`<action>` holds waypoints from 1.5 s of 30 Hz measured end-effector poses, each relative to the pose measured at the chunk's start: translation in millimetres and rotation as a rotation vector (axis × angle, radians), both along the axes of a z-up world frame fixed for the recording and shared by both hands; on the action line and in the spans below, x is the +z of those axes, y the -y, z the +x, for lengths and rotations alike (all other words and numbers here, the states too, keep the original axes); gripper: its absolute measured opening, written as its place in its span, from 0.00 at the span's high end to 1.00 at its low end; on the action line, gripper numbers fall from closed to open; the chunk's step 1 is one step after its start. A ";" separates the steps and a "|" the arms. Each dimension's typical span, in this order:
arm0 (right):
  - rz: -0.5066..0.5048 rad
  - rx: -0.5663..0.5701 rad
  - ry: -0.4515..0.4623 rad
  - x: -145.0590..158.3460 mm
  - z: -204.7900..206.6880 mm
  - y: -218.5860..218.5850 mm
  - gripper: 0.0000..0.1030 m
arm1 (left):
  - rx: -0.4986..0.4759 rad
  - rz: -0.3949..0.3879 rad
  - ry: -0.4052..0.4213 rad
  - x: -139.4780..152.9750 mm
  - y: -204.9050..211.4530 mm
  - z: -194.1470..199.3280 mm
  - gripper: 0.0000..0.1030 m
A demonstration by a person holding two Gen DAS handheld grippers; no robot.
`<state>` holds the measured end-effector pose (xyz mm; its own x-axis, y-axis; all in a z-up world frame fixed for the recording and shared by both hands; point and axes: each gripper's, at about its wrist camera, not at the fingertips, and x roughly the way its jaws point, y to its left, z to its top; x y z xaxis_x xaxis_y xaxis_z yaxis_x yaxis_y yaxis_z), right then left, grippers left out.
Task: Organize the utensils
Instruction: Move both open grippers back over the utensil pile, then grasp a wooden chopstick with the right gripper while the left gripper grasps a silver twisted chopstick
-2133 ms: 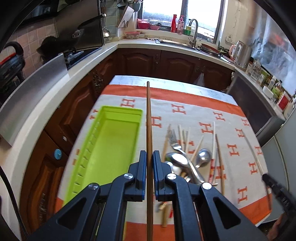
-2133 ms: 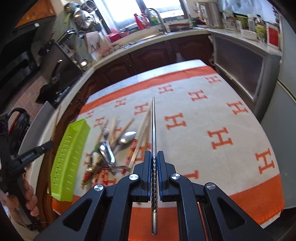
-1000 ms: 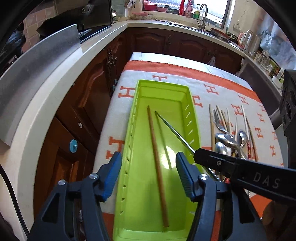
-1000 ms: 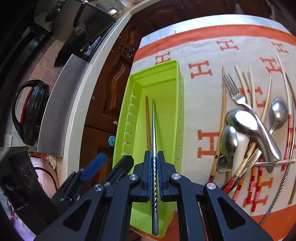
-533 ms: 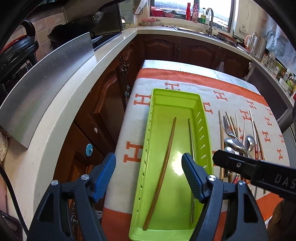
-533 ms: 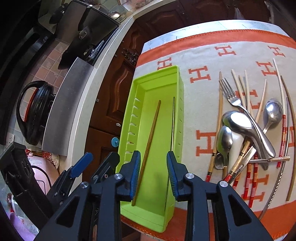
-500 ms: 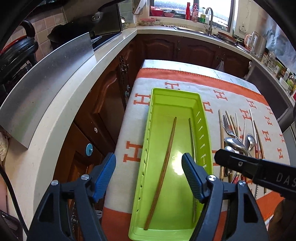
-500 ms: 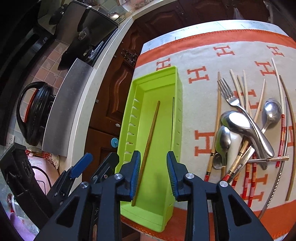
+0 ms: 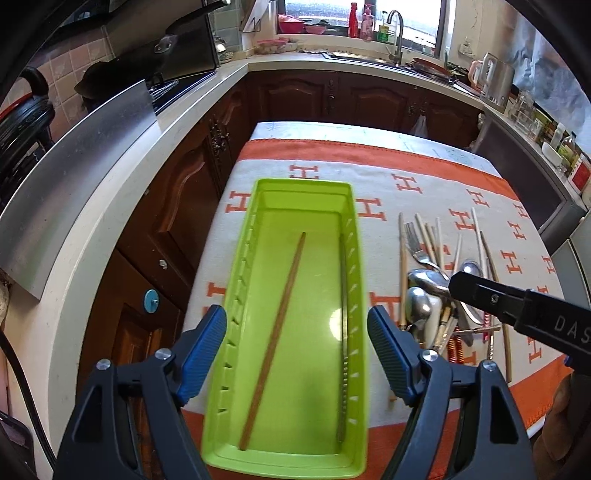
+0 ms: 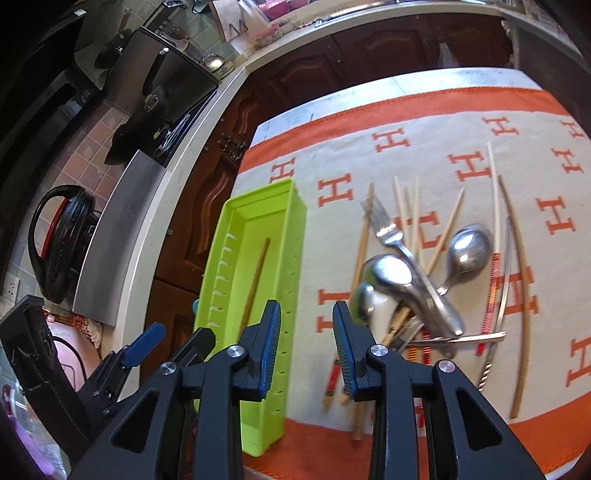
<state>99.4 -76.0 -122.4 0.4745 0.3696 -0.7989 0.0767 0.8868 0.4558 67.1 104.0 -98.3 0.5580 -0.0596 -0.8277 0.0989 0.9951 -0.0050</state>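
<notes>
A lime-green tray [image 9: 306, 183] lies on the left of the orange-and-white cloth. Inside it are a wooden chopstick [image 9: 277, 332], slanted, and a metal chopstick [image 9: 344, 314] along the right wall. My left gripper [image 9: 295, 321] hovers above the tray's near half, its jaws opening and holding nothing. My right gripper [image 10: 306, 310] is open and empty over the tray's [image 10: 266, 192] right wall and the cloth. To its right lies a pile of spoons [image 10: 391, 269], a fork [image 10: 388, 229] and several chopsticks. The wooden chopstick [image 10: 256, 273] shows in the right wrist view; the metal one is hidden there.
The table's left edge runs close beside the tray, with dark wooden cabinets [image 9: 177, 206] and a pale countertop [image 9: 122, 192] beyond a narrow gap. A kettle [image 9: 495, 81] and a sink tap [image 9: 395, 33] stand on the far counter. Bare cloth [image 10: 461, 122] lies behind the utensil pile.
The right gripper let go of the metal chopstick, which now lies in the tray, then swung right toward the pile. The left gripper opened wider and pulled back a little.
</notes>
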 end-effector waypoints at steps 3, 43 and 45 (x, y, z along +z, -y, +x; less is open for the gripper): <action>-0.031 -0.005 0.013 1.4 -3.8 16.6 0.71 | -0.024 -0.002 0.001 1.2 15.9 -0.2 0.22; -0.355 -0.048 -0.046 -88.4 -31.6 148.2 0.70 | -0.250 -0.038 -0.099 -39.6 155.9 -9.7 0.04; -0.391 -0.037 -0.033 -88.9 -28.7 142.3 0.70 | -0.250 -0.040 -0.098 -39.3 154.9 -9.7 0.06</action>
